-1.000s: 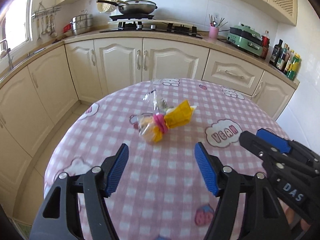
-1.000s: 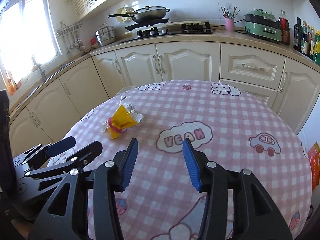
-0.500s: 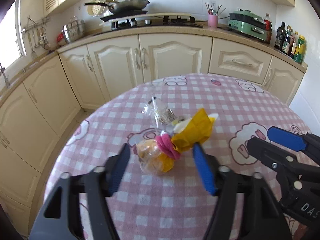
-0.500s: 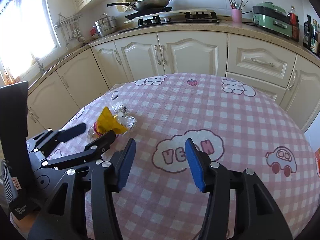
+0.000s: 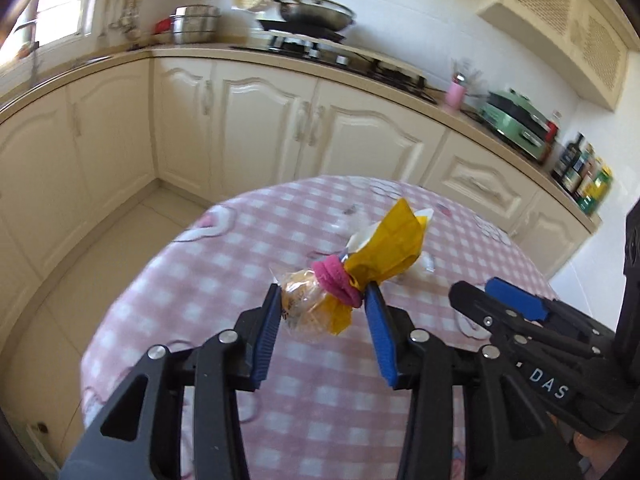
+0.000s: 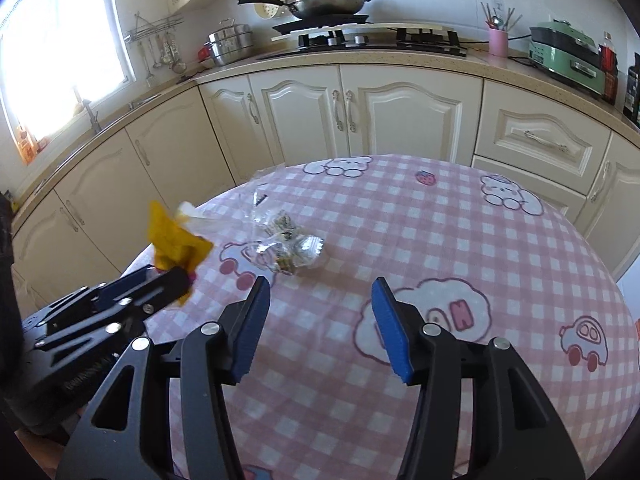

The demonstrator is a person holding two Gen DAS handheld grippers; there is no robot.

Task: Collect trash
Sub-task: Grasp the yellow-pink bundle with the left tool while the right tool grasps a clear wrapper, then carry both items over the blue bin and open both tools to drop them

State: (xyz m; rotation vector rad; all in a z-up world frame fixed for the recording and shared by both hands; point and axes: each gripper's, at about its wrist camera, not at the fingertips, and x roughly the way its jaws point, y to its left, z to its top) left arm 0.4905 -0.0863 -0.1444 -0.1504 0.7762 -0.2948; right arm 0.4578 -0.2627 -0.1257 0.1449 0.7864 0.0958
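A yellow snack bag [image 5: 388, 252], tied with a pink band [image 5: 336, 284] around a clear bulge of food, hangs just above the pink checked table [image 5: 224, 264]. My left gripper [image 5: 322, 292] is shut on it, its blue pads pressing both sides of the bulge. The right wrist view shows the same bag [image 6: 174, 240] raised at the table's left edge in that gripper [image 6: 160, 280]. A crumpled clear wrapper [image 6: 286, 246] lies on the table [image 6: 440, 240]. My right gripper [image 6: 320, 286] hovers just short of the wrapper, its jaws opening with nothing between them.
Cream kitchen cabinets [image 6: 360, 120] curve around behind the table. The counter holds a stove with a wok [image 6: 328, 0], a pink utensil cup [image 6: 498, 42] and a green appliance [image 6: 568, 56]. Tiled floor [image 5: 100, 264] lies left of the table.
My left gripper reached the yellow bag, closed on it and lifted it off the cloth, leaving the clear wrapper behind. My right gripper moved forward toward that wrapper and its jaws spread wider.
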